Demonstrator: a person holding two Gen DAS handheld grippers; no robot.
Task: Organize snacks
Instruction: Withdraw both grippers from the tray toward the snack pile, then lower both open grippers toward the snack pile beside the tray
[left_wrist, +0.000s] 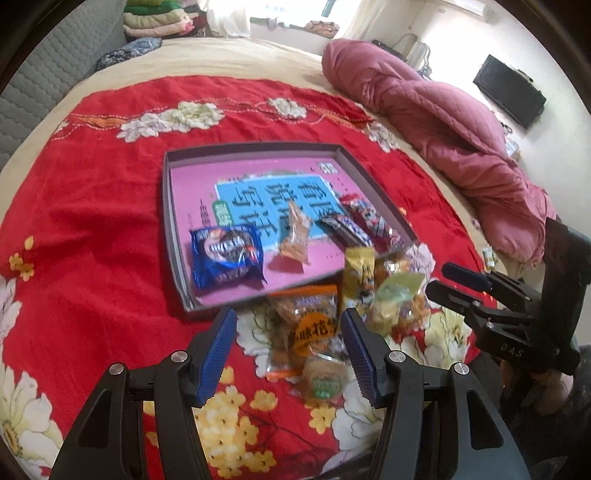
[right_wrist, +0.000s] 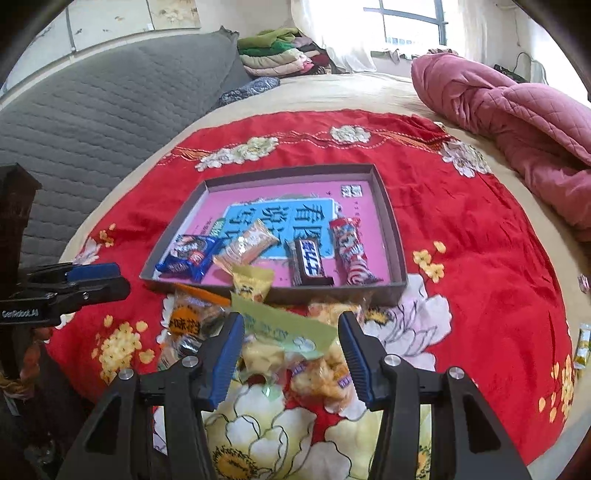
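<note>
Grippers: left (left_wrist: 288, 354), right (right_wrist: 291, 354) tilted down over snack pile (right_wrist: 295, 354), fingers apart, gripping nothing

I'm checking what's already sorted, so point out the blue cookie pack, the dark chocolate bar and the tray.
Blue cookie pack (left_wrist: 226, 256), left wrist view, middle of the wrapper.
Dark chocolate bar (right_wrist: 309, 263), right wrist view, on its white lettering.
Tray (right_wrist: 389, 225), right wrist view, right-hand wall.

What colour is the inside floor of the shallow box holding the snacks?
Pink, with a blue printed panel; the box shows best in the right wrist view.
</note>
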